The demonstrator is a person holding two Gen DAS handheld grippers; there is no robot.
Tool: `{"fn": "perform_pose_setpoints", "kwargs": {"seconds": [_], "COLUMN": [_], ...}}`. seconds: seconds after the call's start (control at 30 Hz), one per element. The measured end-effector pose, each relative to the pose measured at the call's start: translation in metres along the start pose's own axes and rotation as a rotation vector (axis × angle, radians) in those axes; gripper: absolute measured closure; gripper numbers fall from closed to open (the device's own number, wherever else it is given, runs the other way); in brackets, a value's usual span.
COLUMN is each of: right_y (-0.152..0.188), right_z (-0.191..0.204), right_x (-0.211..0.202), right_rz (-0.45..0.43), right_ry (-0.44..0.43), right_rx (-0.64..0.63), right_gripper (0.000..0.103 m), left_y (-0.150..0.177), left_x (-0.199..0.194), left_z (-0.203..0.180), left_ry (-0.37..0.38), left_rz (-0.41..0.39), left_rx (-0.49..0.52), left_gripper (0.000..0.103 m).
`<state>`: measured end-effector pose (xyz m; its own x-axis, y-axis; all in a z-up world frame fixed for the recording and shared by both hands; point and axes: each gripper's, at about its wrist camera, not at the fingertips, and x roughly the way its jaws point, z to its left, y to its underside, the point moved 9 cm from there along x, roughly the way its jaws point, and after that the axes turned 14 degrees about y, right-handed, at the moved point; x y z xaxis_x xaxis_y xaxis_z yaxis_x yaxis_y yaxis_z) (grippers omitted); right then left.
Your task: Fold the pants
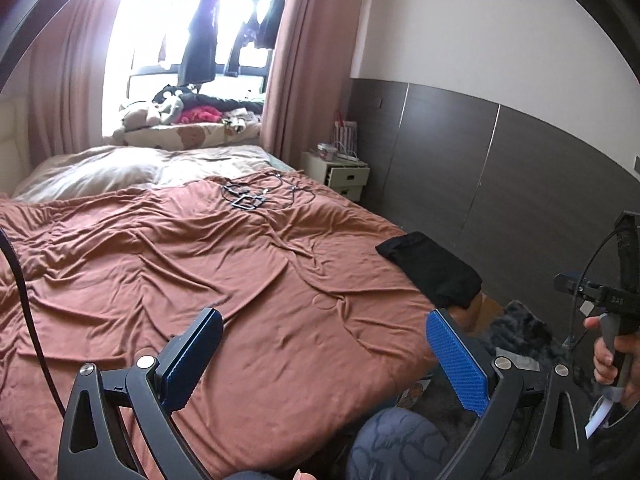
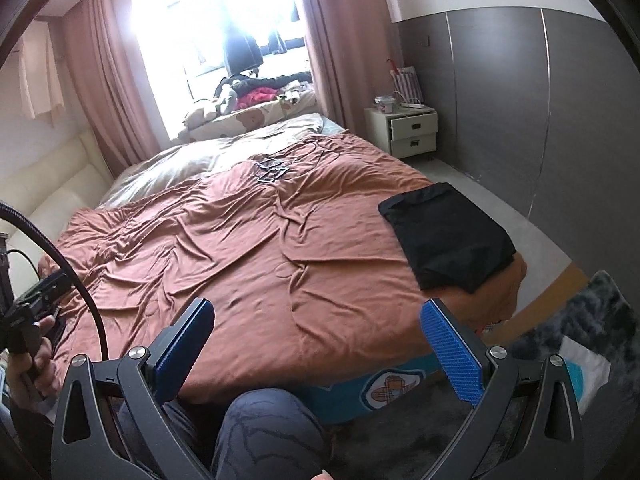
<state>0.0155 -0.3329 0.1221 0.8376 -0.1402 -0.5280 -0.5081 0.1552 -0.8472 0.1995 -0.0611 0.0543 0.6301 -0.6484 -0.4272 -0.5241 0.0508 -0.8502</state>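
Folded black pants (image 2: 448, 236) lie at the brown bedspread's (image 2: 248, 248) right edge.
Left gripper (image 1: 324, 344) and right gripper (image 2: 316, 336), lower frame, both spread wide, holding nothing.

Daylight enters from the large curtained window (image 1: 192, 40) at the far end of the room, which is blown out to white glare in both wrist views, strongest in the right wrist view. The rumpled rust-brown bedspread (image 1: 200, 264) is evenly lit, with soft shadows in its creases. Fisheye distortion bends the grey wall panels (image 2: 500, 92), dark vignetting rings the corners, and detail is soft at the edges.
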Motion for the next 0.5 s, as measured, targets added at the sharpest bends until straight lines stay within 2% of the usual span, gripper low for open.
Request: {"fn": "perform_pose_setpoints", "kwargs": {"seconds": [0.2,0.5], "right_y": [0.024,0.058], "right_z": [0.004,0.012], "right_x": [-0.01,-0.02], "right_rz": [-0.033,-0.062], "right_ry": [-0.017,-0.022], "right_rx": [0.013,0.022], "right_gripper": [0.0,0.0], "left_y": [0.019,0.061], "left_x": [-0.026,-0.053], "left_z": [-0.006,-0.011], "left_ry": [-0.035,-0.069], "left_rz": [-0.02,-0.028], "left_rx": [0.017,-0.014], "left_gripper": [0.001,0.001]}}
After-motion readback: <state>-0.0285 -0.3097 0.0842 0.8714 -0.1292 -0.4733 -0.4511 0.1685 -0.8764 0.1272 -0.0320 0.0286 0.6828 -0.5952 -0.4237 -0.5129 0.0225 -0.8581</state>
